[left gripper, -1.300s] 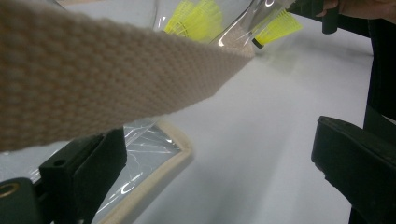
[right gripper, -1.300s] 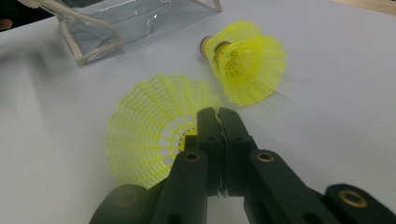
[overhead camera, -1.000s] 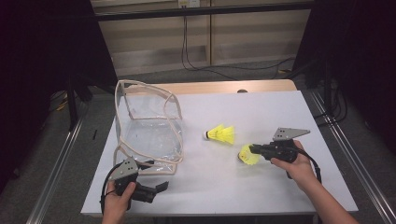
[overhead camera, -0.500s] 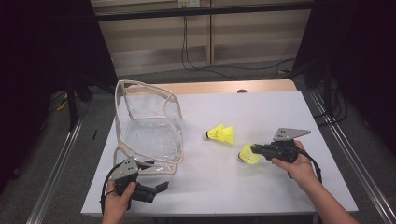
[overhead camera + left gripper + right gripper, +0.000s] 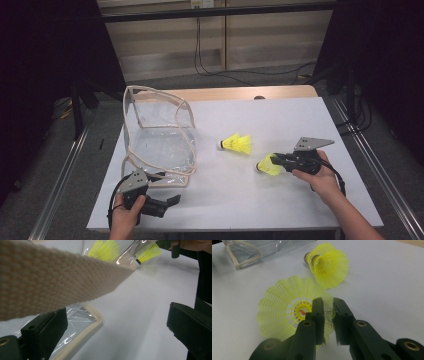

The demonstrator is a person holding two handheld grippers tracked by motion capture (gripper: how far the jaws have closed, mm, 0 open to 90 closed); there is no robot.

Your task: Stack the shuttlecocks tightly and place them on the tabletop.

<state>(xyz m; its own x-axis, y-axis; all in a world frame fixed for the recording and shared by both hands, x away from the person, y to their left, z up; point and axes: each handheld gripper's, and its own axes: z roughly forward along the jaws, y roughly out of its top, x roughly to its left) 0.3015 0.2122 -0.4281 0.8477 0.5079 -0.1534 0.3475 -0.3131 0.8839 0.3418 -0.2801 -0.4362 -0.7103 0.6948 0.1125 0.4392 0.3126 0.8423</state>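
Note:
A clear plastic bag [image 5: 160, 135] with beige webbing trim stands at the left of the white table [image 5: 280, 115]. One yellow shuttlecock [image 5: 237, 144] lies loose near the middle. A second yellow shuttlecock [image 5: 269, 166] lies to its right, and my right gripper [image 5: 277, 159] is shut on the rim of its skirt. In the right gripper view the jaws [image 5: 328, 303] pinch the mesh of that shuttlecock [image 5: 284, 312], with the loose one [image 5: 329, 265] beyond. My left gripper [image 5: 172, 200] stands open at the bag's front corner. The bag's strap [image 5: 62, 277] crosses close above its spread jaws [image 5: 115, 332].
The table's front edge runs just below both hands. A wooden strip [image 5: 225, 93] borders the far edge of the table. Metal rails [image 5: 65, 165] run along the floor on both sides. White surface lies bare between the two grippers.

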